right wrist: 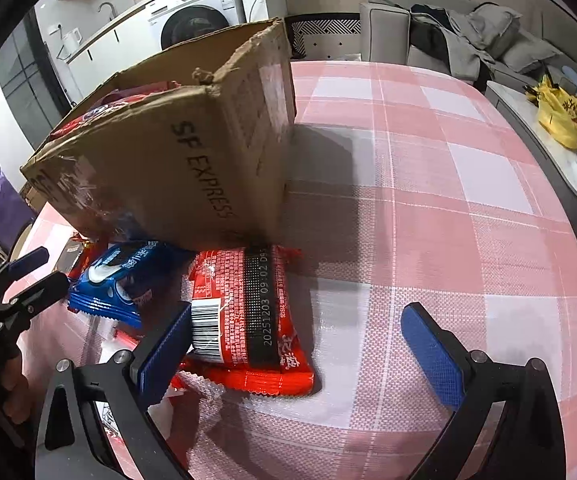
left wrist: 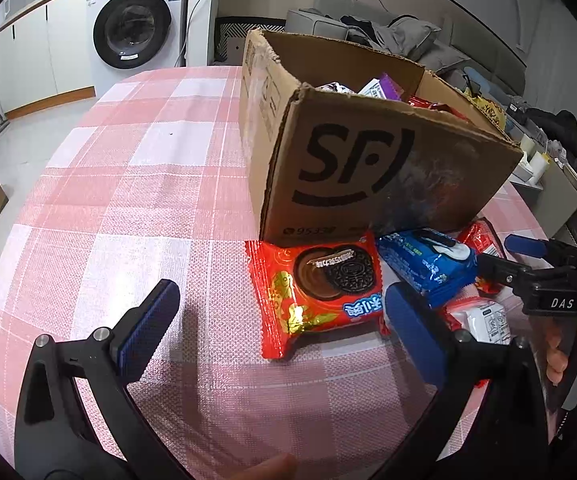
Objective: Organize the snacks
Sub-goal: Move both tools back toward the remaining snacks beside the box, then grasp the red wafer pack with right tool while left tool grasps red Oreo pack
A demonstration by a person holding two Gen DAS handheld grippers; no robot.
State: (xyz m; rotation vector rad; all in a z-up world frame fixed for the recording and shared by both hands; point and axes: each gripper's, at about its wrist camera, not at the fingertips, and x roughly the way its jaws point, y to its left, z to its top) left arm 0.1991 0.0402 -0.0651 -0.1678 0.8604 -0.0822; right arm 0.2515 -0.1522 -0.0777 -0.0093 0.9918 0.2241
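An open cardboard SF box (left wrist: 368,168) with several snack packs inside stands on the pink checked table; it also shows in the right wrist view (right wrist: 176,168). A red Oreo pack (left wrist: 316,296) lies flat in front of it, with a blue Oreo pack (left wrist: 428,264) beside it and more packs behind. My left gripper (left wrist: 284,320) is open, hovering just before the red pack. In the right wrist view my right gripper (right wrist: 300,344) is open over a red pack lying back-side up (right wrist: 248,320), next to the blue pack (right wrist: 124,280). The other gripper shows at each view's edge, jaws apart.
The pink checked tablecloth (left wrist: 128,200) spreads left of the box. A washing machine (left wrist: 132,28) and cabinets stand behind. A sofa with clothes (right wrist: 468,36) and a side table with a yellow bag (right wrist: 564,120) are at the right.
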